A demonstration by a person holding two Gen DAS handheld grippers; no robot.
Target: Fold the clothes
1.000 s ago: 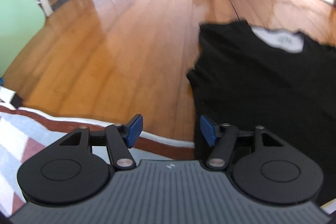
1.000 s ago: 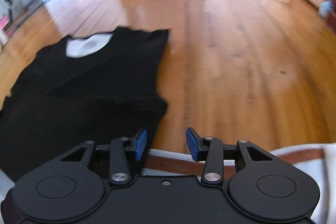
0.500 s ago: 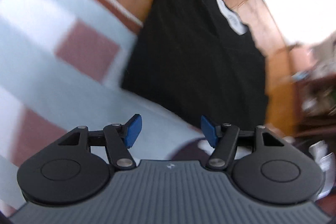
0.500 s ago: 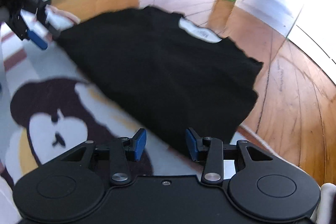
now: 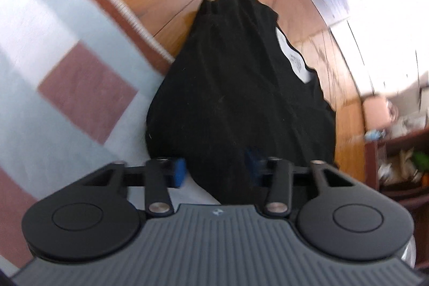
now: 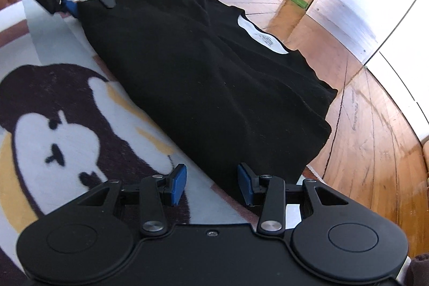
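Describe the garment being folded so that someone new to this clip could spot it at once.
Start at the pale rug with the bear picture. A black T-shirt lies spread across its far edge, running onto the wooden floor. It is the only garment, with a white label inside its collar.

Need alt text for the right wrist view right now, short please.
A black T-shirt lies flat, half on a penguin-patterned rug and half on the wooden floor. The right tongs sit open at its near hem, while the left tongs reach its far corner.
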